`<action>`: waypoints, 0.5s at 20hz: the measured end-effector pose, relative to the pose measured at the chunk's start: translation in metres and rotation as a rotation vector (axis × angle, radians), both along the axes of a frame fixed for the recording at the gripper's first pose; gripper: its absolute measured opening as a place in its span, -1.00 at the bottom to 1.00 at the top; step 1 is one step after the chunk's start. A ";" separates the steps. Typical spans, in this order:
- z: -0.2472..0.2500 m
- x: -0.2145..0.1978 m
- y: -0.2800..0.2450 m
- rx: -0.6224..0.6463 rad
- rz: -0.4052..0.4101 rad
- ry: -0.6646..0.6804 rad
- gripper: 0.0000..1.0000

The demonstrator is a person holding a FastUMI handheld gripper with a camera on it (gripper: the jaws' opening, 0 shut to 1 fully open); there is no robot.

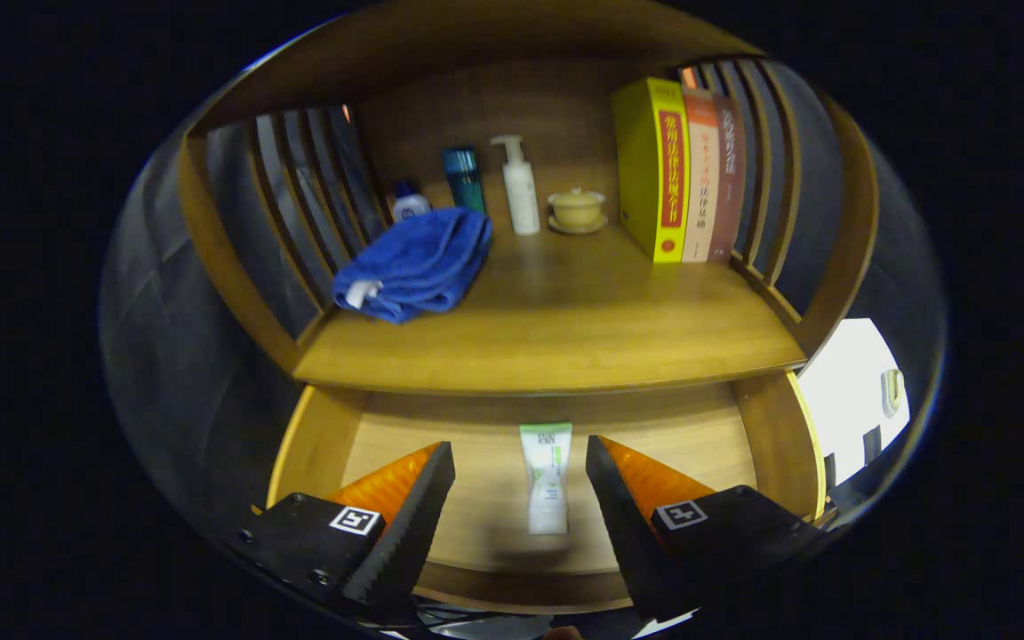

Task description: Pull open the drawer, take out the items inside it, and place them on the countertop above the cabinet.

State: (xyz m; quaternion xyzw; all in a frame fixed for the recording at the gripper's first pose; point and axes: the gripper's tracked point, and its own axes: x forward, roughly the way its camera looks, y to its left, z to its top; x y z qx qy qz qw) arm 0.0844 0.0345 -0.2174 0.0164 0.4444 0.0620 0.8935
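Drawer [734, 444] stands pulled open already — that step looks done. One tube [547, 480] lies inside, between my tool's [519, 498] spread, empty fingers; it has yet to reach the surface [565, 329] above.

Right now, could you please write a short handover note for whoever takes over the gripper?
Gripper: open, holding nothing, fingers spread on either side of the tube.
Drawer: already pulled open.
Tube: lying flat on the drawer floor, between the fingers.
Countertop: already carries a blue towel, bottles, a lidded cup and books; bare wood in front.
Left: grasp the tube, lift it out, set it on the countertop.
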 end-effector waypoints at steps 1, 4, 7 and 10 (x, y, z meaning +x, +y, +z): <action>-0.013 0.000 0.000 -0.003 0.001 0.056 0.94; -0.045 0.005 -0.002 -0.030 0.003 0.183 0.95; -0.073 0.011 -0.009 -0.085 -0.001 0.263 0.95; -0.091 0.010 -0.013 -0.116 -0.011 0.339 0.95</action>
